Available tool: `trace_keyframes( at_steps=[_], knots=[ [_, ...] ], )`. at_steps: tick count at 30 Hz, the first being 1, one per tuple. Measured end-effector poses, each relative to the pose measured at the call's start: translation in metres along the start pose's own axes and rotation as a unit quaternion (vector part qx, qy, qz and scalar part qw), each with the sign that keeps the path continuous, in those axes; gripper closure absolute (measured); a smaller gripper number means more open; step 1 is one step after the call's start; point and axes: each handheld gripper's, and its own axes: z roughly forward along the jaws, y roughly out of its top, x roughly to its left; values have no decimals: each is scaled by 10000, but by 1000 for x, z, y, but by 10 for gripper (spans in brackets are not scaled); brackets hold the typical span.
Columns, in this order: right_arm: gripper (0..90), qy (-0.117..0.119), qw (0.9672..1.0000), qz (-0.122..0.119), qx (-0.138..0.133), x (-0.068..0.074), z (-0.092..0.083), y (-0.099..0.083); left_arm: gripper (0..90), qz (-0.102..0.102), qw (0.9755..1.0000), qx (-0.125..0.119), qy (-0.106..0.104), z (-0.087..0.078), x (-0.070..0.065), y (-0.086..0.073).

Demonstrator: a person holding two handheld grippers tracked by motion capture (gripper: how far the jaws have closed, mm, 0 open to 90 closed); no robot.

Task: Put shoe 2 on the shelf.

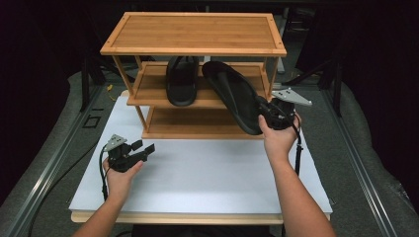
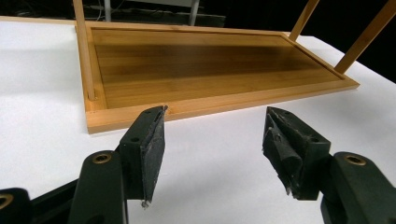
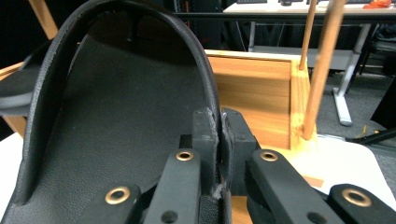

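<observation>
A three-tier bamboo shoe rack stands at the back of the white table. One black sandal lies on its middle shelf, left of centre. A second black sandal hangs tilted in front of the middle shelf's right part, toe toward the rack. My right gripper is shut on that sandal's heel rim; in the right gripper view the jaws pinch the rim of the sandal. My left gripper stands open above the table, left of the rack; nothing lies between its pads, which face the bottom shelf.
The rack's thin posts stand close to the right of the held sandal. The bottom shelf is bare wood. A white sheet covers the table in front of the rack. Metal rails run along both sides.
</observation>
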Motion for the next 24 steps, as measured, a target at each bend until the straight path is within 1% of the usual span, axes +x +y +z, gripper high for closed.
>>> trace_keyframes(
  at_steps=[1,2,3,7,8,9,10,11,12,14,15,16,17,19,22,24],
  knots=[
    [852,-13,10000,-5,11,1,4,1,390,-2,10000,-4,-5,0,0,0],
    [851,-79,10000,5,-1,2,9,2,390,4,10000,-2,-10,0,0,0],
    [852,-109,9999,13,41,3,11,3,390,8,10000,3,-14,0,0,0],
    [851,-253,9997,10,20,9,24,4,390,-3,10000,-3,-34,0,0,0],
    [851,-290,9996,35,28,10,27,4,390,-10,10000,-4,-43,0,0,0],
    [851,-224,9997,96,48,11,30,5,390,-13,10000,-12,-42,0,0,0],
    [851,-224,9996,146,68,12,34,6,390,-9,10000,3,-32,0,0,0],
    [851,-295,9994,154,73,14,37,6,390,-10,10000,-2,-33,0,0,0],
    [851,-392,9991,137,82,15,40,7,390,-10,10000,-7,-36,-1,0,0],
    [851,-424,9990,88,99,18,46,9,390,-8,10000,-2,-36,-1,0,0],
    [851,-445,9989,103,104,19,49,10,390,-10,10000,1,-44,0,0,0],
    [850,-402,9991,123,106,20,51,11,390,-12,10000,4,-46,0,0,0],
    [850,-486,9987,136,68,21,53,11,390,-12,10000,3,-47,0,0,0],
    [850,-508,9986,120,101,22,55,12,390,-19,10000,-5,-47,0,1,0],
    [850,-657,9977,159,105,22,58,14,390,-18,10000,-10,-45,0,1,0],
    [850,-656,9976,186,123,22,60,15,390,-16,10000,-15,-43,0,1,0]
  ],
)
